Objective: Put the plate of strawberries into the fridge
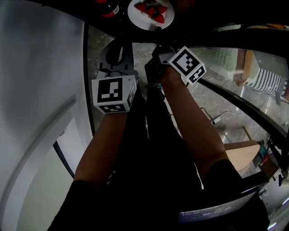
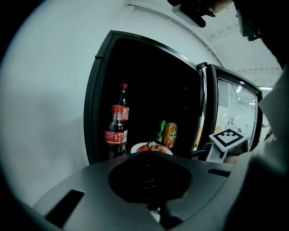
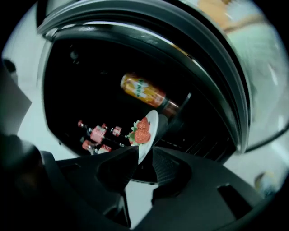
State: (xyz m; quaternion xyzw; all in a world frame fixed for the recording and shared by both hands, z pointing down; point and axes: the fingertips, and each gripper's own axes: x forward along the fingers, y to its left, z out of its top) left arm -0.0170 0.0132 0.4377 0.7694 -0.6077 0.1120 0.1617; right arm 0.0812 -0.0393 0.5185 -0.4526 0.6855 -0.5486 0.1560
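Observation:
A white plate of strawberries point(image 1: 151, 12) sits inside the dark open fridge point(image 2: 101, 90), low on a shelf in front of two cans. My right gripper point(image 1: 156, 30) reaches in to the plate's near rim. In the right gripper view the plate point(image 3: 146, 131) stands edge-on, its rim between the two fingers of my right gripper point(image 3: 144, 154), which is shut on it. My left gripper point(image 1: 116, 50) hangs outside the fridge at its left edge. In its own view the plate point(image 2: 151, 148) shows just beyond my left gripper point(image 2: 149, 157), which is shut and holds nothing.
Two cola bottles point(image 2: 116, 135) stand left of the plate, and a green and an orange can point(image 2: 170, 134) stand behind it. The glass fridge door point(image 2: 235, 108) is swung open to the right. A white wall point(image 1: 36, 67) lies to the left.

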